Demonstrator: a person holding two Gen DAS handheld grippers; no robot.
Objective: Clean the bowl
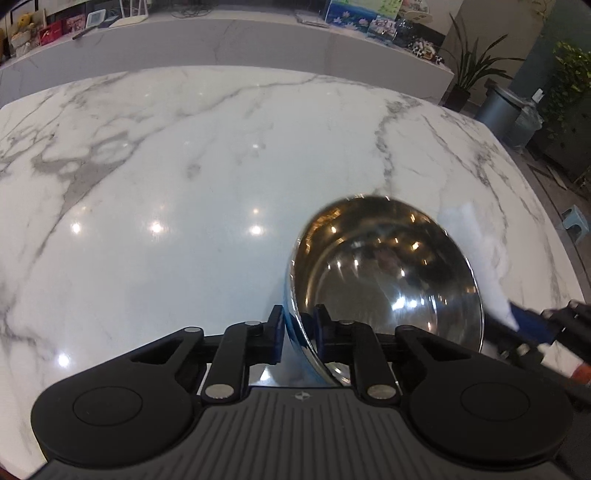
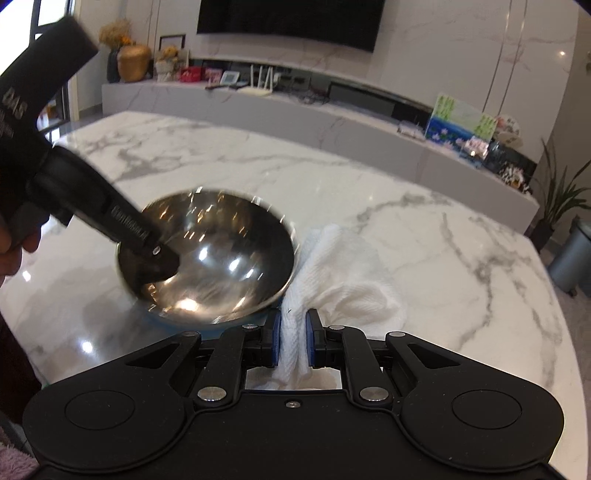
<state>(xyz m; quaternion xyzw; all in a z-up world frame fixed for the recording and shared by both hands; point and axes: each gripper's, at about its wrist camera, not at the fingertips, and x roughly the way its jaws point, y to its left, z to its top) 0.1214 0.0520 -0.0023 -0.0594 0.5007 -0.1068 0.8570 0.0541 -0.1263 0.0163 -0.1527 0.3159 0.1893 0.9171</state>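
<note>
Nearest the left wrist camera, the left claw (image 1: 298, 328) is clenched on the bowl (image 1: 388, 273), one pad (image 1: 276, 328) pressed to the outer wall and the other inside, with the thin rim pinched between them. Seen from there the bowl is tilted, its round mouth facing up and toward the camera rather than straight up, so its open face reads as an oval whose long axis runs from the claw away and to the right. Its polished steel inside mirrors ceiling lights, and a strip of pale blue shows on the outer wall beside the claw. Under the bowl lies the white, grey-veined marble counter (image 1: 155, 177), and whether the bowl's base touches it cannot be told. From the right wrist camera the bowl (image 2: 221, 258) appears with its mouth open upward and leaning toward the view; its far rim is smeared by blur. On the bowl's left edge sits the left claw (image 2: 157, 260), reaching in over the rim, with part of a hand (image 2: 14, 243) behind it. Just right of the bowl, touching its rim, is the white cloth (image 2: 343, 273), bunched and ribbed, and the right claw (image 2: 293, 341) is clamped on a gathered fold of it. From the left wrist camera this cloth (image 1: 476, 254) is a blurred white streak along the bowl's right side, ending at the right claw (image 1: 528, 325). Beyond the bowl, well apart, a long low shelf (image 2: 332, 122) runs under a dark screen (image 2: 291, 20).
</note>
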